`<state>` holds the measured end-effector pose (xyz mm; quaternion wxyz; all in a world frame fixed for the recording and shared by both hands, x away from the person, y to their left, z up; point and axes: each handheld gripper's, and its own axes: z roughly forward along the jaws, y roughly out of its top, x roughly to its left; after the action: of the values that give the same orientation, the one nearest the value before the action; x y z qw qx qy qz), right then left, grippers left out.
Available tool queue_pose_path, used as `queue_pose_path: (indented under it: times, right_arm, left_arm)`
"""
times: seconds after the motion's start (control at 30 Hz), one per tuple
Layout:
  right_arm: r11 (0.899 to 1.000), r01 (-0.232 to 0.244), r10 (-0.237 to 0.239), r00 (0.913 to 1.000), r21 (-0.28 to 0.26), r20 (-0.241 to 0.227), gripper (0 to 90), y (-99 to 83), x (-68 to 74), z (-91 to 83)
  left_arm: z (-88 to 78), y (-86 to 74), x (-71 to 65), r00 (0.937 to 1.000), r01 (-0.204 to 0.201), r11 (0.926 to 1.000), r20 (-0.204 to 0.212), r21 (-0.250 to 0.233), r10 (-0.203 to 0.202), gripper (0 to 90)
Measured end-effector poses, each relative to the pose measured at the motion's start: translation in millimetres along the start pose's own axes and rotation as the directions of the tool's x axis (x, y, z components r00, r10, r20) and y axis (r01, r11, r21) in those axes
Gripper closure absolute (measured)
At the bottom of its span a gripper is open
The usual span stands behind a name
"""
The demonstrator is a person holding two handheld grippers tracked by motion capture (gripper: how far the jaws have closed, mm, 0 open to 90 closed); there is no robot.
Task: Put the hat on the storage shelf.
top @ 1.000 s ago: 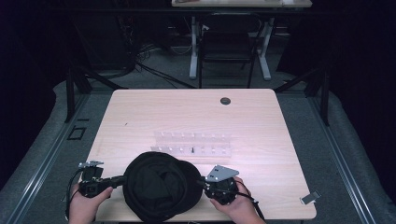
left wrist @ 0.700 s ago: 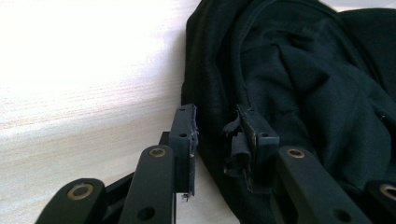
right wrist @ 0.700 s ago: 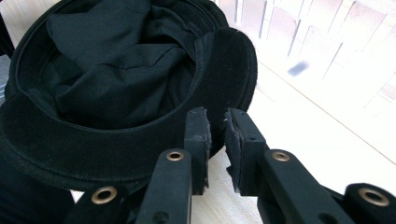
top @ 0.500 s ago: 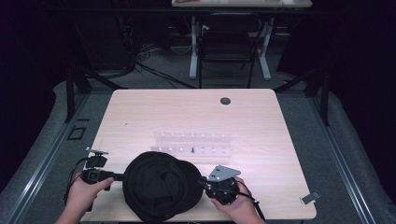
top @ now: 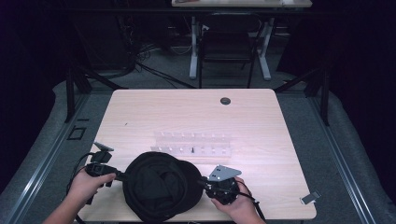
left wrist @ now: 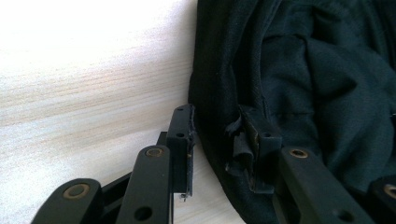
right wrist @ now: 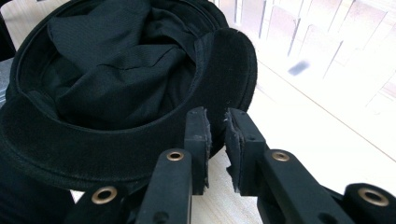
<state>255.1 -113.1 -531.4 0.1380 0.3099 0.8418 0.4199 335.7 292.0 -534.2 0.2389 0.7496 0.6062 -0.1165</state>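
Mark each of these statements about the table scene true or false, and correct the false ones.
1. A black cap lies upside down on the table, its lining facing up. True.
2. The right gripper has its jaws on either side of the cap's brim. True.
3. The left gripper is far from the cap, over bare wood. False: its jaws straddle the cap's edge, one outside and one inside.
4. The clear rack lies on top of the cap. False: it lies on the table beyond the cap, apart from it.
5. A dark round hole sits near the table's far edge. True.
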Motion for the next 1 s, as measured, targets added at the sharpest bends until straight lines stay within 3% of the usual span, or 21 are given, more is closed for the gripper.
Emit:
queue_pose_path:
  times: [0.53,0.8,1.0]
  right_arm:
    - [1.0,-0.003,0.003,1.0,-0.006,-0.003,78.6,-0.7,-0.7,0.1]
    - [1.0,-0.006,0.006,1.0,-0.007,0.001,78.2,-1.0,-0.2,0.0]
    - [1.0,-0.015,0.015,0.9999,-0.012,0.0,76.8,-2.2,-1.0,0.7]
  left_arm:
    - [8.6,0.9,-4.9,0.9997,-0.004,0.9994,-0.023,0.034,0.005,79.0]
    - [4.0,2.0,-9.8,0.9994,0.0,0.9994,-0.034,0.034,0.001,83.6]
    - [-1.2,1.5,-12.2,0.9994,-0.015,0.9981,-0.031,0.06,0.017,84.6]
